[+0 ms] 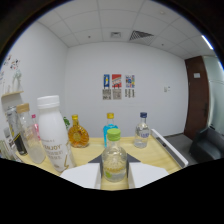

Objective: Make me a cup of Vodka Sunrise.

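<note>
so the tongs (114, 176) are basically wrapped around a small clear bottle with a green cap (114, 156); the 2 white fingers (80, 176) sit either side of it at the bottom, and the bottle stands right between them on the wooden table (150, 155). honestly can't tell if the pads are actually pressing on it or if there's a sliver of gap each side, so I won't call it pinched or spread.

Beyond the fingers there's a little lineup of other bottles; just behind the green-capped one is a blue bottle with a yellow cap (110, 126); further back and to the right of the tongs stands a clear bottle with a dark blue cap (142, 131); back and to the left is a squat amber bottle with a gold top (77, 133).

Close in on the left of the tongs is a big white bottle with a white cap (53, 134), with lettering on it; next to that, even further left, a clear bottle with a tan cap (27, 134).

Far wall has 3 posters (118, 86); dark door (198, 95) off to the right.
</note>
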Tool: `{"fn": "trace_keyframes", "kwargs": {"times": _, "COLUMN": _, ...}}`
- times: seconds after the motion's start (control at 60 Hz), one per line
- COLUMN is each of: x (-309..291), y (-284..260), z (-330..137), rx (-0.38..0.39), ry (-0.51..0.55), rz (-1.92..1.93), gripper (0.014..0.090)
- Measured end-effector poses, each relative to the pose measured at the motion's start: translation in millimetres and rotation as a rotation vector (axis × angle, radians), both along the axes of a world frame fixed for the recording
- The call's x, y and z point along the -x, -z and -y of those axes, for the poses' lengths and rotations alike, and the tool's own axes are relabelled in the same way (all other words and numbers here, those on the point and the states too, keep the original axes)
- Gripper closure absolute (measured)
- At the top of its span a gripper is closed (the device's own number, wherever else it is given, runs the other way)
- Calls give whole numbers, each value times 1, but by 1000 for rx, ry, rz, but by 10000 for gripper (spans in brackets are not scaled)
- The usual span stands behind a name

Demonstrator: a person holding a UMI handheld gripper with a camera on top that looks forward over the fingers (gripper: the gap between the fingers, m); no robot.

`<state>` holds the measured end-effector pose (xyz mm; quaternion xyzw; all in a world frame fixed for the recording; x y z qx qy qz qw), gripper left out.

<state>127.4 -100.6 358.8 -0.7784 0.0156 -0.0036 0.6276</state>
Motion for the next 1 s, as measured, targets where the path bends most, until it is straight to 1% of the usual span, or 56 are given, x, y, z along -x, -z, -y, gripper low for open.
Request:
{"fn": "trace_keyframes", "kwargs": {"times": 0.117, "x": 3, "y": -6, "z": 8, "rx": -2, "ry": -19, "rz": -7, "gripper": 686}}
{"fn": "trace_keyframes", "kwargs": {"times": 0.217, "x": 3, "y": -25, "z": 25, "rx": -43, "ry": -19, "rz": -12, "gripper": 688}}
{"fn": "trace_keyframes", "kwargs": {"times": 0.317, "x": 0, "y": -40, "z": 51, "rx": -89, "ry": -21, "rz": -42, "gripper": 690}}
{"fn": "trace_keyframes", "kwargs": {"times": 0.4, "x": -2, "y": -33, "z": 76, "rx": -110, "ry": -15, "rz": -61, "gripper": 690}}
{"fn": "trace_keyframes", "kwargs": {"times": 0.467, "x": 4, "y": -17, "z": 94, "rx": -124, "ry": -37, "rz": -102, "gripper": 691}}
{"fn": "trace_keyframes", "kwargs": {"times": 0.5, "x": 3, "y": 0, "z": 101, "rx": -106, "ry": -31, "rz": -112, "gripper": 691}}
{"fn": "trace_keyframes", "kwargs": {"times": 0.55, "x": 2, "y": 33, "z": 111, "rx": -52, "ry": -18, "rz": -117, "gripper": 692}}
{"fn": "trace_keyframes", "kwargs": {"times": 0.583, "x": 3, "y": 56, "z": 118, "rx": -37, "ry": -15, "rz": -132, "gripper": 690}}
{"fn": "trace_keyframes", "kwargs": {"times": 0.767, "x": 6, "y": 163, "z": 128, "rx": 104, "ry": 22, "rz": -170, "gripper": 691}}
{"fn": "trace_keyframes", "kwargs": {"times": 0.867, "x": 9, "y": 190, "z": 127, "rx": 132, "ry": 32, "rz": -156, "gripper": 692}}
{"fn": "trace_keyframes", "kwargs": {"times": 1.0, "x": 11, "y": 193, "z": 117, "rx": 136, "ry": 9, "rz": -19, "gripper": 692}}
